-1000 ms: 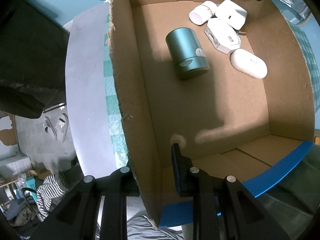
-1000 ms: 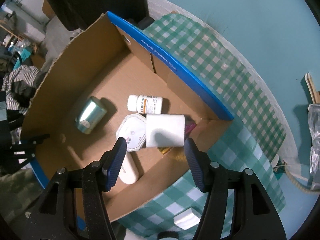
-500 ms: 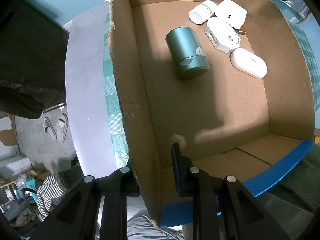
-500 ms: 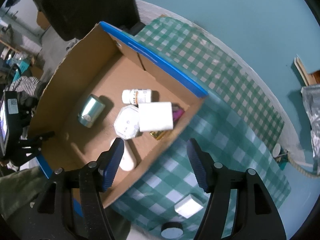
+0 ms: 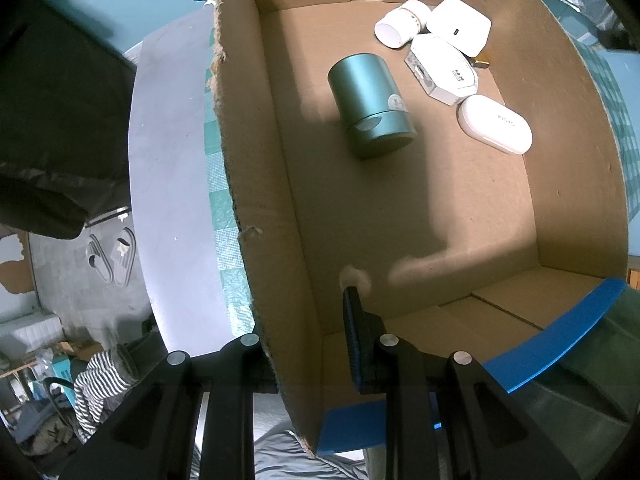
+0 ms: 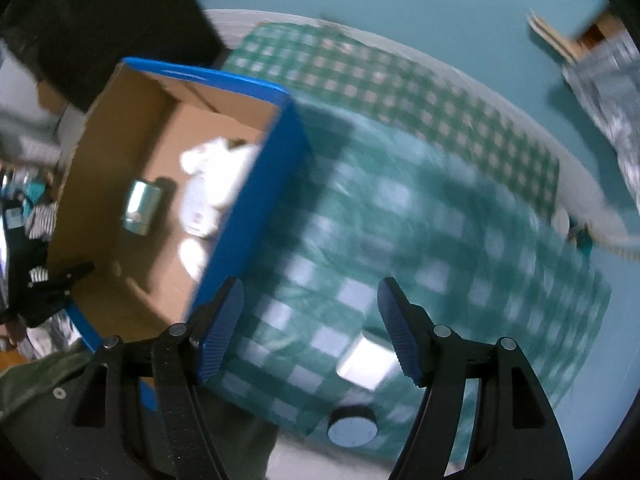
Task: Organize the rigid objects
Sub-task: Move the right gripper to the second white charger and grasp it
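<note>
A cardboard box (image 5: 500,248) with blue outer sides holds a teal metal canister (image 5: 370,104), a white pill bottle (image 5: 398,26), a white charger block (image 5: 460,24), an octagonal white box (image 5: 444,70) and a white oval case (image 5: 496,124). My left gripper (image 5: 308,320) is shut on the box's left wall, one finger inside, one outside. My right gripper (image 6: 310,328) is open and empty above the green checked cloth (image 6: 400,200), to the right of the box (image 6: 132,184). A small white block (image 6: 366,362) and a round black-rimmed puck (image 6: 352,426) lie on the cloth near it.
The cloth covers a round grey table (image 5: 168,152). Slippers (image 5: 112,252) lie on the floor far below. A silver foil bag (image 6: 608,92) sits at the far right. The right wrist view is motion-blurred.
My right gripper let go of the white charger block in the box, then swung right, out of the box and over the cloth. The left gripper kept its hold on the wall.
</note>
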`<state>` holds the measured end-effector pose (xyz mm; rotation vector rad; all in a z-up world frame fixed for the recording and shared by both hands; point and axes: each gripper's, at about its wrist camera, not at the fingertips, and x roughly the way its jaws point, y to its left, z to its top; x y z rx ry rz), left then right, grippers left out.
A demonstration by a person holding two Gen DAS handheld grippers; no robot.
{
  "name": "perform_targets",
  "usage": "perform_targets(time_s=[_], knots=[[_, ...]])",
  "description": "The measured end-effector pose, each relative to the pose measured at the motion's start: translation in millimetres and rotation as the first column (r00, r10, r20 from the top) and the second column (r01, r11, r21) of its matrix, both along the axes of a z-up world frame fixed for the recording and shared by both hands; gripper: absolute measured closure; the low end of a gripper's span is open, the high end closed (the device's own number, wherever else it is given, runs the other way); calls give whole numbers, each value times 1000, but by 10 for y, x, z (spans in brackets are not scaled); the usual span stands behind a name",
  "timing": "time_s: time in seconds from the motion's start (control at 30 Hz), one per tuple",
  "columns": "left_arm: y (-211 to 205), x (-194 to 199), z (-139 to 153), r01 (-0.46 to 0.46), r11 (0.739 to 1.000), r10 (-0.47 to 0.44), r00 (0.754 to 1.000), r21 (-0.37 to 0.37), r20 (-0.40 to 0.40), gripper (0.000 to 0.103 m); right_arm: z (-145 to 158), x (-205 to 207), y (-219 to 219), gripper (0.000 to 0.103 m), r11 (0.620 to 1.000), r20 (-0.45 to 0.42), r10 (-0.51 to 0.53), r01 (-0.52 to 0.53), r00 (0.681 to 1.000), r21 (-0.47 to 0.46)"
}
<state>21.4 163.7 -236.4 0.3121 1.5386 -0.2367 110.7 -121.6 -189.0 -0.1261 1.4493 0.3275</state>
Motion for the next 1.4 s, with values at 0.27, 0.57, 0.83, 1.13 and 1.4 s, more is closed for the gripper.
perform_targets(time_s=[0.27, 0.57, 0.83, 1.13, 1.4], knots=[[22, -12, -20, 3, 1000, -3, 1000, 1, -10, 81, -403, -228, -619, 33, 981, -96, -193, 192, 977, -15], [16, 11, -39, 4, 1000, -4, 1000, 2, -14, 81, -852, -378, -811, 33, 953, -169, -299, 302, 939, -9], [11, 2, -45, 1, 1000, -1, 1000, 3, -12, 81, -1126, -418, -840, 33, 942, -167, -337, 332, 927, -55], [33, 27, -34, -3, 1000, 3, 1000, 1, -14, 81, -1270, -509, -899, 50, 920, -156, -392, 390, 907, -49], [21, 19, -29, 3, 1000, -3, 1000, 2, -14, 81, -1268, -559, -803, 54, 935, -138, -354, 348, 925, -68]])
